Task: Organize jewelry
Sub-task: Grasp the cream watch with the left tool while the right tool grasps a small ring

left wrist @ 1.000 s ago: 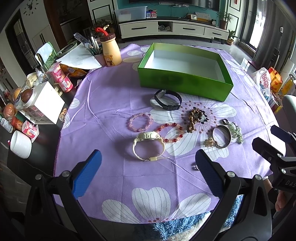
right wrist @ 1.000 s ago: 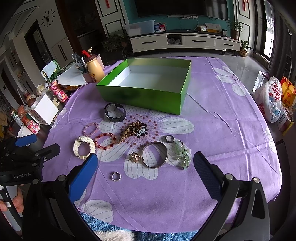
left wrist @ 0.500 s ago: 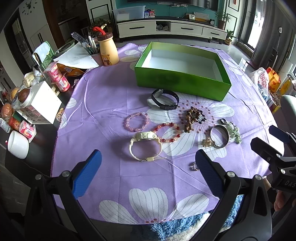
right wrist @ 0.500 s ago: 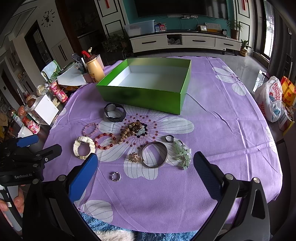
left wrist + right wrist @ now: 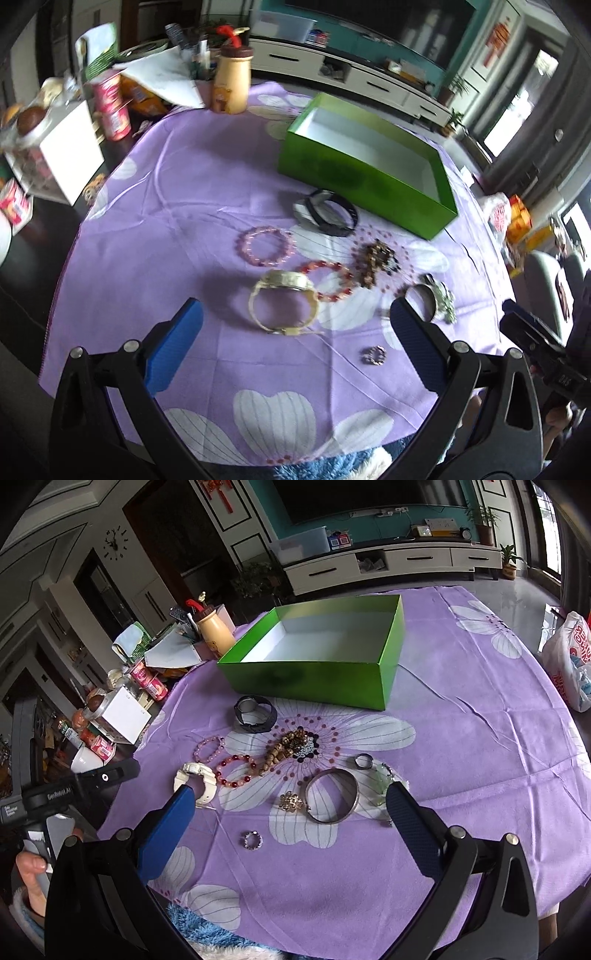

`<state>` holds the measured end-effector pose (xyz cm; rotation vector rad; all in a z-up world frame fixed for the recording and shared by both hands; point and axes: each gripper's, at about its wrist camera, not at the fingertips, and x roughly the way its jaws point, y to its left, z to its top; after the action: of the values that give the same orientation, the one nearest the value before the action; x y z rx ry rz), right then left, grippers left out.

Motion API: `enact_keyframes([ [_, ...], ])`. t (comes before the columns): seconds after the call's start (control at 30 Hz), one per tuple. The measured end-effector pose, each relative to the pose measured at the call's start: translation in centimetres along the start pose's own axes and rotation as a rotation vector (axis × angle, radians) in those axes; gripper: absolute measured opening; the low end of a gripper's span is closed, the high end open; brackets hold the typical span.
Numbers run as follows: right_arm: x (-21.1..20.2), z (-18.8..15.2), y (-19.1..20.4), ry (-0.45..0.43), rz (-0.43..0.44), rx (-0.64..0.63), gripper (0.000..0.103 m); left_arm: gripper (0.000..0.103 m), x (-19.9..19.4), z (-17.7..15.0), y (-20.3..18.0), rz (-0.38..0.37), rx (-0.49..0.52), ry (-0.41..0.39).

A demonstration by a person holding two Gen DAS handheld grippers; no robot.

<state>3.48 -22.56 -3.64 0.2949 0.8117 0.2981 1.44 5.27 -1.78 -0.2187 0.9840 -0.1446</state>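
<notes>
A green open box point(image 5: 365, 177) point(image 5: 314, 679) stands empty at the far side of the purple flowered cloth point(image 5: 177, 206). In front of it lie a black band point(image 5: 332, 230), a pink bead bracelet point(image 5: 241, 246), a red bead bracelet point(image 5: 328, 280), brown wooden beads point(image 5: 376, 260), a white watch point(image 5: 284, 281) point(image 5: 195, 770), a silver bangle point(image 5: 355, 794) and a small ring point(image 5: 253, 840). My left gripper point(image 5: 294, 310) is open, its fingers either side of the watch. My right gripper point(image 5: 290, 792) is open just short of the bangle, holding nothing.
Off the cloth on the left stand a tan bottle point(image 5: 232, 85), pink cans point(image 5: 110, 107), a white box point(image 5: 70, 147) and a mug point(image 5: 86, 762). A plastic bag point(image 5: 572, 661) sits at the right. A hand point(image 5: 31, 867) holds the left gripper's handle.
My left gripper has moved forward and tilted, bringing the white watch close between its fingers. My right gripper has shifted forward slightly. No jewelry has moved.
</notes>
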Motion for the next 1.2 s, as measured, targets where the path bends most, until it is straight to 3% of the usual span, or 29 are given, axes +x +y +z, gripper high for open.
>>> enact_keyframes([
  [0.2, 1.1, -1.2, -0.5, 0.007, 0.004, -0.037, 0.1, 0.101, 1.5, -0.7, 2.4, 0.055, -0.034, 0.01],
  [0.27, 1.7, -1.6, -0.2, 0.016, 0.019, -0.073, 0.097, 0.096, 2.5, -1.0, 3.0, 0.068, -0.044, 0.026],
  [0.47, 4.0, -3.2, 1.1, 0.093, 0.115, -0.13, 0.076, 0.078, 5.8, -1.6, 3.0, 0.101, -0.026, 0.089],
  [0.6, 5.8, -4.5, 2.7, 0.155, 0.169, -0.193, 0.057, 0.075, 7.5, -1.7, 2.7, 0.133, 0.0, 0.101],
  [0.87, 8.7, -6.6, 5.4, 0.201, 0.087, -0.363, 0.037, 0.049, 9.4, -1.7, 2.1, 0.198, 0.086, 0.091],
  [1.03, 9.3, -7.1, 6.1, 0.173, 0.012, -0.447, 0.024, 0.036, 9.7, -1.6, 1.6, 0.22, 0.135, 0.066],
  [1.2, 9.6, -6.9, 6.0, 0.155, 0.004, -0.45, 0.021, 0.018, 9.7, -1.9, 0.7, 0.205, 0.176, 0.043],
])
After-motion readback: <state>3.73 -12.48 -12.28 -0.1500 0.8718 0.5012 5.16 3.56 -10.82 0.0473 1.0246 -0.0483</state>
